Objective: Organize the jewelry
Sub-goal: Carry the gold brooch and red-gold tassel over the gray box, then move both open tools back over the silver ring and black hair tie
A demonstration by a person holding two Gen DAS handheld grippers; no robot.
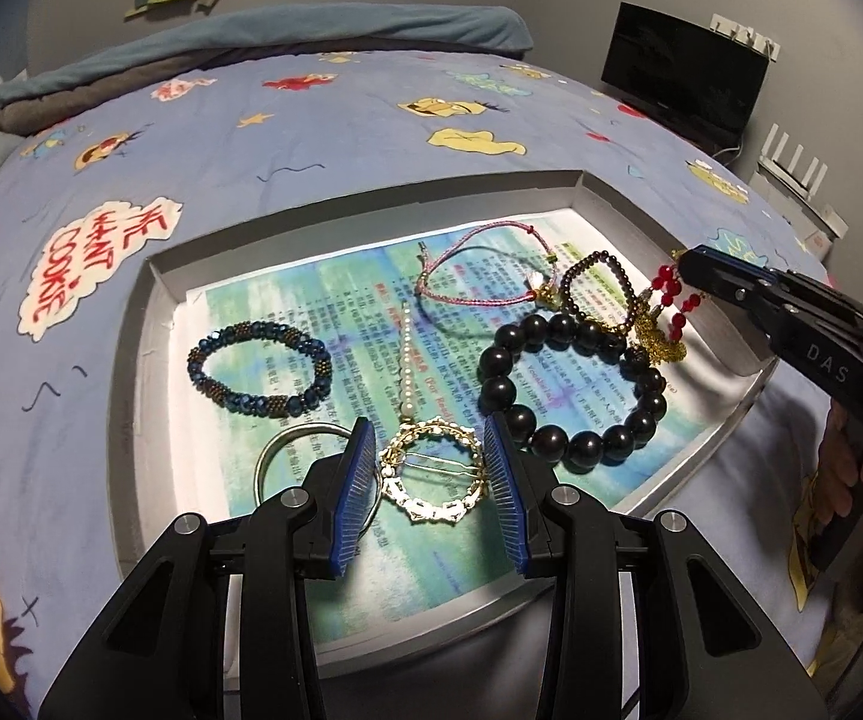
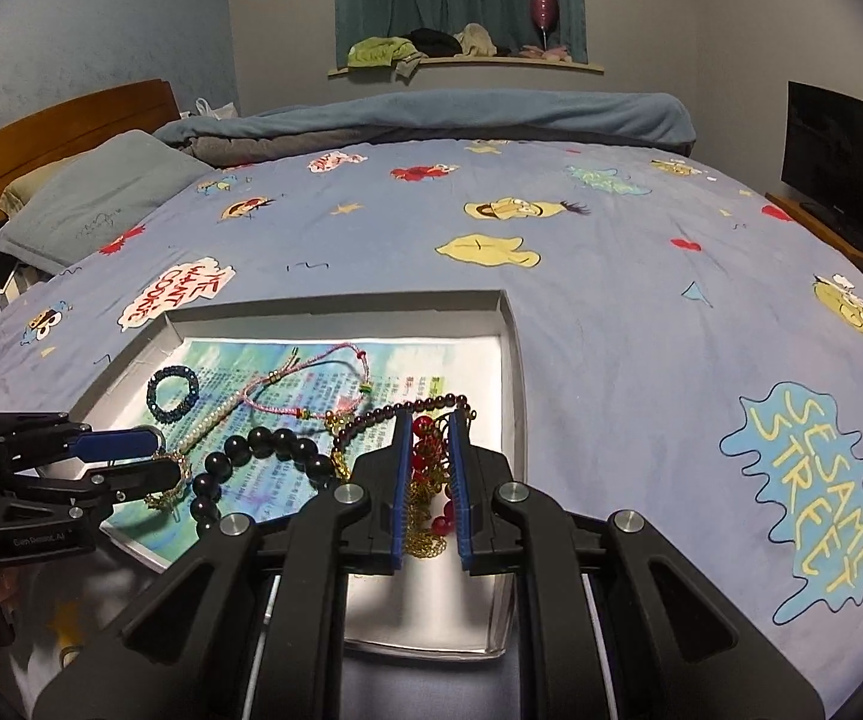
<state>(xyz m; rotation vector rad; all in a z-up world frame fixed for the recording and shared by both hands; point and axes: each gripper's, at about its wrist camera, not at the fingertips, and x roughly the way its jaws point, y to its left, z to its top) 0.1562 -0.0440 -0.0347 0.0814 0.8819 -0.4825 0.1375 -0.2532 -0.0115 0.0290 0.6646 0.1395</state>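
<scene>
A shallow grey tray (image 1: 155, 312) lined with printed paper lies on the bed and holds the jewelry. My left gripper (image 1: 429, 429) is open, its jaws either side of a gold ring-shaped hair clip (image 1: 431, 474) that lies on the paper. My right gripper (image 2: 430, 420) is shut on a red-bead and gold-chain piece (image 2: 428, 480), also seen in the left wrist view (image 1: 668, 306), lifted at the tray's right side. In the tray lie a blue beaded bracelet (image 1: 260, 369), a pearl strand (image 1: 407, 360), a pink cord bracelet (image 1: 479, 276), a large black bead bracelet (image 1: 575, 384), a small dark bead bracelet (image 1: 599, 288) and a silver bangle (image 1: 287, 450).
The bed has a blue cartoon-print cover (image 2: 611, 276), with a rolled blanket (image 2: 431, 114) at its far side and a pillow (image 2: 89, 198) at left. A black monitor (image 2: 845, 162) stands at right. A window shelf (image 2: 467, 63) holds clothes.
</scene>
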